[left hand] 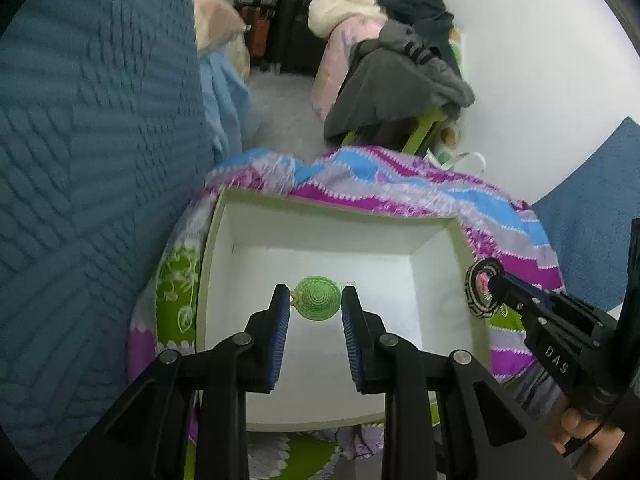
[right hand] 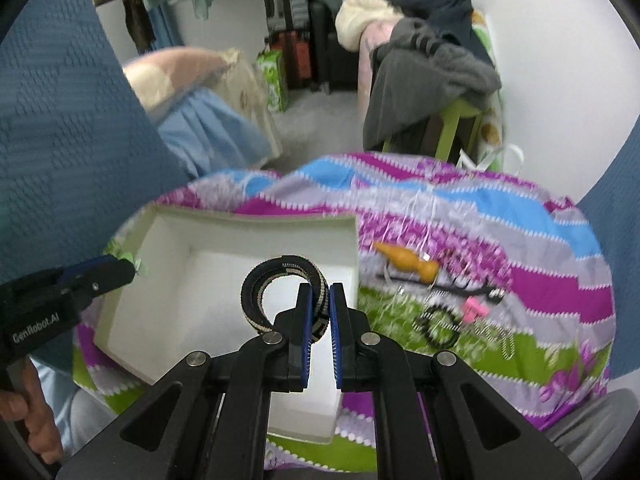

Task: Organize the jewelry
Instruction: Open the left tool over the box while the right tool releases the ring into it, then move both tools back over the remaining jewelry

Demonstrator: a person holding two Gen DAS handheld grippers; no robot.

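Both claws over white box (left hand: 224, 248), ready to drop jewelry.
Left claw (left hand: 316, 300) pinches green woven earring (left hand: 318, 298); right claw (right hand: 320, 296) pinches striped bangle (right hand: 260, 280), 11 o'clock.

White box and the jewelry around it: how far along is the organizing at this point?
Nothing lies in the white box yet. In hand: the left gripper is shut on a green woven disc, the right gripper on a black-and-cream bangle, both over the box. Left on the patterned cloth: an orange piece, a pink piece and a black beaded ring.
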